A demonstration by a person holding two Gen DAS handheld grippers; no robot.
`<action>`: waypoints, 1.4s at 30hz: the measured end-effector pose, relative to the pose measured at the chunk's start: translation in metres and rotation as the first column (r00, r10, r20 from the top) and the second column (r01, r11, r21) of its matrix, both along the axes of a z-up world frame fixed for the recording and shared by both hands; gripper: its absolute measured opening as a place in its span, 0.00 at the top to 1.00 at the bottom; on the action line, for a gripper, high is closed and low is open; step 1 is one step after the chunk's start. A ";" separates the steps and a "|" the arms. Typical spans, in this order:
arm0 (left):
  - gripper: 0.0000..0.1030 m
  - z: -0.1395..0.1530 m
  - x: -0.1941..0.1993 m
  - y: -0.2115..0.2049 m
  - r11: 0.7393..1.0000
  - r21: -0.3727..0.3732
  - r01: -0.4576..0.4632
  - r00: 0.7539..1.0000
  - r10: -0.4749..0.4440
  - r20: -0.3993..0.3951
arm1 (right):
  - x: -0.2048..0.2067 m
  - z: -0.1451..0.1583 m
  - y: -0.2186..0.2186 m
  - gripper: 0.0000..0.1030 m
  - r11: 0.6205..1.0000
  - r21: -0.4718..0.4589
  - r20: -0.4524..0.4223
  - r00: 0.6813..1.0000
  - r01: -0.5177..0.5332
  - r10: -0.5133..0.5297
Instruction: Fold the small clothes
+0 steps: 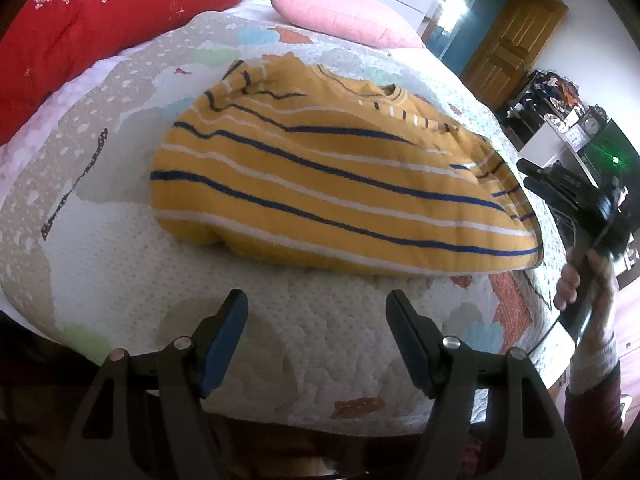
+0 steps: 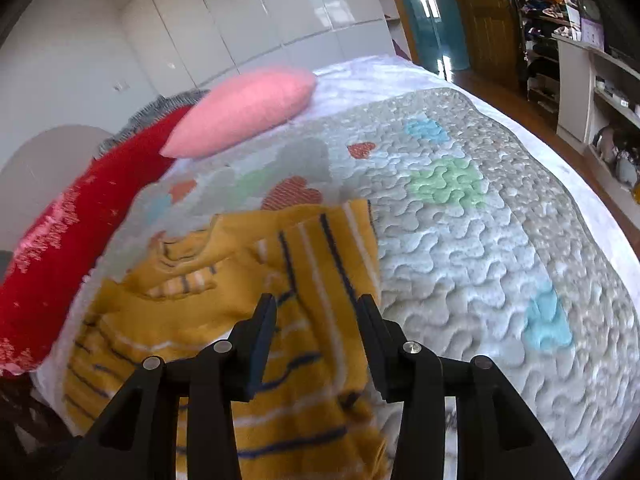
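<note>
L gripper (image 1: 316, 308): jaws spread wide, nothing between, hanging over bare quilt just short of the near hem of the mustard-yellow knit sweater w/ navy + white stripes (image 1: 320, 184). Sweater lies flat-ish on the pastel quilted bedspread w/ heart patches (image 1: 120, 272), dead ahead of L, long axis running left-right across L's view, collar on the far side toward the pink pillow (image 1: 344, 16). Red floral pillow (image 1: 92, 28) far left, well apart.

R gripper (image 2: 316, 308): jaws part open, not pinching; hovering above the sweater's right-end area, sleeve/side fabric under the tips. Can't tell if the pads touch cloth, looks like clear air. From L's view it sits just off the sweater's right edge, held in the person's hand (image 1: 584, 276).

My read: R is the nearer one, already over the sleeve end. L needs a short push fwd to reach the hem. Next fold prob goes across the long axis, right end brought toward left. Risk: thick knit bunches, single-layer pinch likely.
</note>
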State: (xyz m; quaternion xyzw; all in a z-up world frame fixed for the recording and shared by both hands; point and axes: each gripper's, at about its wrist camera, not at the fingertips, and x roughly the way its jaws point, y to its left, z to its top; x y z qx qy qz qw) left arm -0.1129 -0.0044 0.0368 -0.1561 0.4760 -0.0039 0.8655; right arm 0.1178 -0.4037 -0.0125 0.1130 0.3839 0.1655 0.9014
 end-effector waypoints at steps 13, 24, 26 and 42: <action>0.32 0.003 -0.001 -0.014 0.999 0.023 0.026 1.000 -0.026 -0.002 | -0.049 -0.038 0.038 0.52 0.993 -0.094 -0.001 0.997 -0.075 0.075; 0.31 0.003 -0.001 -0.021 0.999 0.024 0.040 0.999 -0.040 -0.008 | -0.045 -0.045 0.032 0.51 0.994 -0.073 -0.029 0.996 -0.085 0.083; 0.31 0.002 -0.001 -0.021 0.999 0.021 0.037 0.999 -0.036 -0.011 | -0.044 -0.046 0.031 0.51 0.994 -0.063 -0.032 0.996 -0.085 0.083; 0.31 -0.005 0.000 -0.012 1.000 -0.011 0.020 0.999 -0.020 -0.025 | -0.045 -0.048 0.040 0.42 0.990 -0.103 -0.022 0.995 -0.098 0.096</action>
